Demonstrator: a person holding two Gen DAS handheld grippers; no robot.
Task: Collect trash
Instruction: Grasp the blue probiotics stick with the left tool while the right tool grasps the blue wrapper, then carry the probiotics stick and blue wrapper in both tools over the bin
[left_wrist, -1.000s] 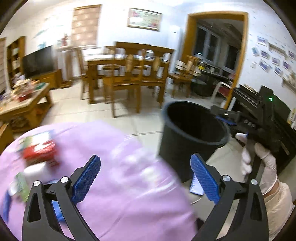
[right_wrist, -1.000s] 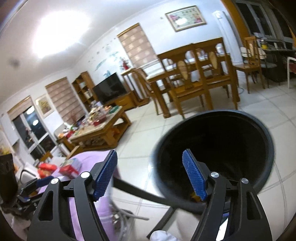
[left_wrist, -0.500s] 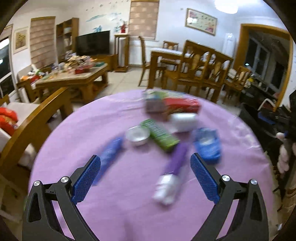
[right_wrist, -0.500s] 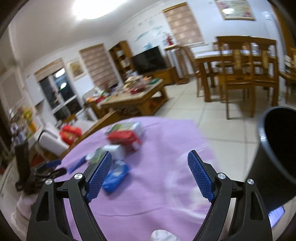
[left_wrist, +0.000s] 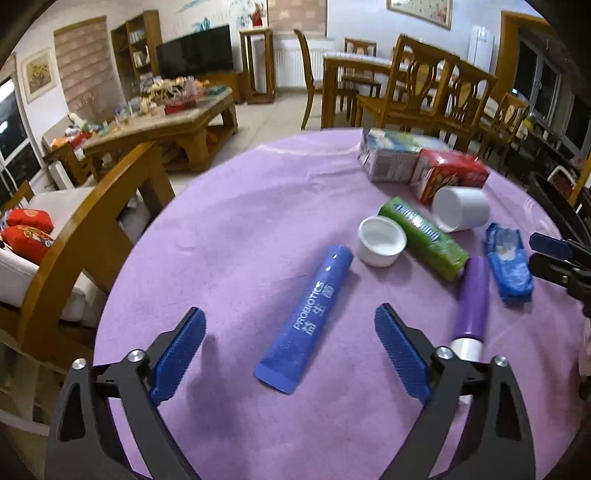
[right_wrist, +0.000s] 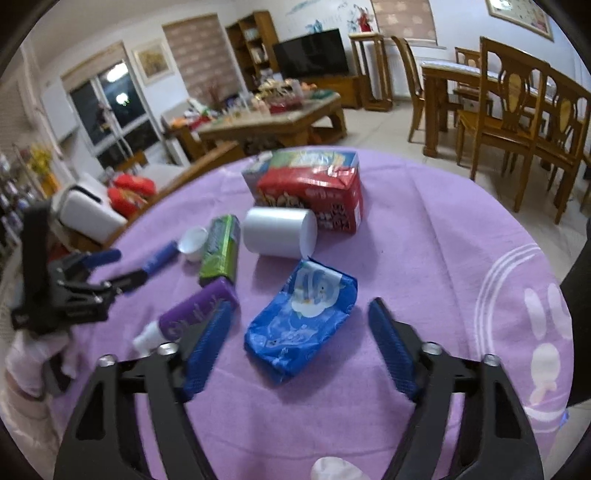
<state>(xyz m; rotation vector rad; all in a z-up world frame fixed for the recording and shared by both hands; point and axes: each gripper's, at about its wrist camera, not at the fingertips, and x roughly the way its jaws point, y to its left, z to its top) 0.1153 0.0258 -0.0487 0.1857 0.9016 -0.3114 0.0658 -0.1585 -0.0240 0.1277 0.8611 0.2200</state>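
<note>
Trash lies on a round table with a purple cloth (left_wrist: 240, 221). My left gripper (left_wrist: 290, 356) is open and empty, its fingers either side of the near end of a blue "PROBIOTICS" tube (left_wrist: 310, 317). My right gripper (right_wrist: 299, 347) is open and empty over a blue wipes packet (right_wrist: 301, 321). Also there: a purple tube (left_wrist: 472, 295) (right_wrist: 197, 310), a green packet (left_wrist: 424, 236) (right_wrist: 219, 249), a small white cup (left_wrist: 380, 245), a white cup on its side (right_wrist: 279, 232), a red carton (right_wrist: 314, 197) and a blue-green carton (left_wrist: 391, 158).
A black bin's rim (right_wrist: 580, 295) shows at the right edge of the right wrist view. A wooden chair (left_wrist: 92, 236) stands at the table's left. A coffee table (left_wrist: 162, 125) and dining chairs (left_wrist: 443, 96) stand beyond.
Both grippers have swung from the black bin back to the table and come down low over the trash. The left now straddles the blue tube, the right the blue packet.
</note>
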